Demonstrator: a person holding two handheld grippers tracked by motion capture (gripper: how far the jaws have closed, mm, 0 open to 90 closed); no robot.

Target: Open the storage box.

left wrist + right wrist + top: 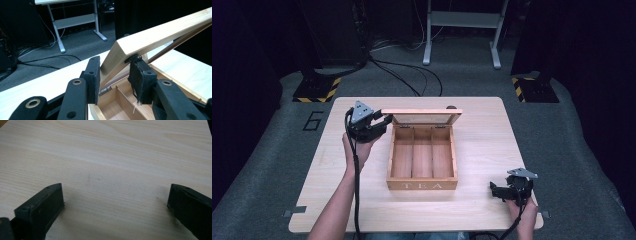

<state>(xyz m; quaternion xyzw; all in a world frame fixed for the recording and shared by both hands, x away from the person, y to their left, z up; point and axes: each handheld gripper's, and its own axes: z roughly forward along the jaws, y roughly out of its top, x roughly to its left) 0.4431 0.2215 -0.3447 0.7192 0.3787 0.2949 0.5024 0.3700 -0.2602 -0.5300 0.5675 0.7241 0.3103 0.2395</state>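
The high view looks down on the table (482, 150); the left gripper view closely shares the tea box (155, 40); the right gripper view probably hovers near the bare tabletop.

Count, high view:
- Wooden tea box (422, 184): 1, centre of frame, with 1 lid (422, 113) raised at its upper edge.
- Compartments inside the box: 3, side by side.
- Grippers: 2. Left gripper (384, 121) left of centre, right gripper (493, 190) lower right.
- Hands: 2.
- Table (482, 135): 1.
- Yellow-black striped floor bases: 2, upper left and upper right.
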